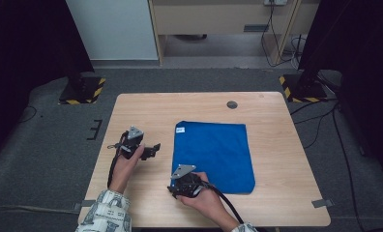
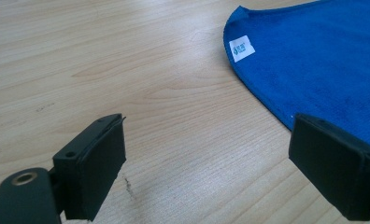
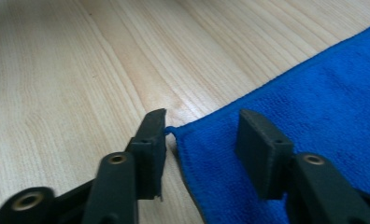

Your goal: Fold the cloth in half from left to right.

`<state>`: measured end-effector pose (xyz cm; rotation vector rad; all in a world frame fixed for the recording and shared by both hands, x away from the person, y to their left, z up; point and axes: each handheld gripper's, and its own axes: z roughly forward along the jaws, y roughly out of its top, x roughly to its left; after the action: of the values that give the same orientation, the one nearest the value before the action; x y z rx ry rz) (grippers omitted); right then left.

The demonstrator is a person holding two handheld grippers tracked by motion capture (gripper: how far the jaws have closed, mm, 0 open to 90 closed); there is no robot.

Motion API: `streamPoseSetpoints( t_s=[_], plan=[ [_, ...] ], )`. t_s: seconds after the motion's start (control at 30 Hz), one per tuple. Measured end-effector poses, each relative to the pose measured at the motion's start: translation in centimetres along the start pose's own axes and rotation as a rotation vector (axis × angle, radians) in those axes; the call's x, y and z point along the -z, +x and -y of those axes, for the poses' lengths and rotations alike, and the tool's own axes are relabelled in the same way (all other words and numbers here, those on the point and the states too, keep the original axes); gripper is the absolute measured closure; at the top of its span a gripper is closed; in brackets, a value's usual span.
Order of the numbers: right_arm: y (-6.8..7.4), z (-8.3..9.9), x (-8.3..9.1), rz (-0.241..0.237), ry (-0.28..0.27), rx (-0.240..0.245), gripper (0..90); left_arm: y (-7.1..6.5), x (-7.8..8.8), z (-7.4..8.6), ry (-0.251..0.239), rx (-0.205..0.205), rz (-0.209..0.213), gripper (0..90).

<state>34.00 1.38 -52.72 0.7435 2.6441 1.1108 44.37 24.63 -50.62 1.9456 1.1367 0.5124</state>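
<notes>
A blue cloth (image 1: 213,152) lies flat on the wooden table (image 1: 286,193), with a small white label (image 1: 180,129) at its far left corner. In the left gripper view the cloth (image 2: 323,60) and its label (image 2: 242,48) sit ahead to the right. My left gripper (image 1: 154,148) rests on the wood just left of the cloth. Its jaws (image 2: 206,158) stand wide open over bare wood with nothing between them. My right gripper (image 1: 178,186) is at the cloth's near left corner. That corner (image 3: 183,135) lies between its partly open jaws (image 3: 202,140), and one fingertip (image 3: 155,126) just touches the corner's tip.
A round cable hole (image 1: 232,104) sits near the table's far edge. Black stands on striped floor plates (image 1: 83,89) (image 1: 301,88) flank the far corners. Bare wood runs to the left of the cloth and along the near edge.
</notes>
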Motion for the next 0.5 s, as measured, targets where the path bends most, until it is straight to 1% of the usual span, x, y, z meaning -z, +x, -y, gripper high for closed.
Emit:
streamPoseSetpoints(
  t_s=[0.13,0.3,0.37,0.5],
  plan=[
    [-0.35,0.01,0.09,0.016,0.002,-0.002,70.4,-0.07,-0.03,0.0,0.001,-0.002,0.002,10.5],
    [-0.78,0.01,0.15,0.027,0.004,-0.004,84.4,-0.01,0.03,-0.03,-0.002,0.001,0.004,10.5],
    [-0.93,0.01,0.15,0.022,0.001,-0.008,86.8,0.03,0.03,-0.02,-0.005,0.003,0.004,10.5],
    [-0.97,0.01,0.38,0.001,-0.01,-0.022,87.7,0.07,0.02,-0.04,-0.007,0.004,0.006,10.5]
  ],
)
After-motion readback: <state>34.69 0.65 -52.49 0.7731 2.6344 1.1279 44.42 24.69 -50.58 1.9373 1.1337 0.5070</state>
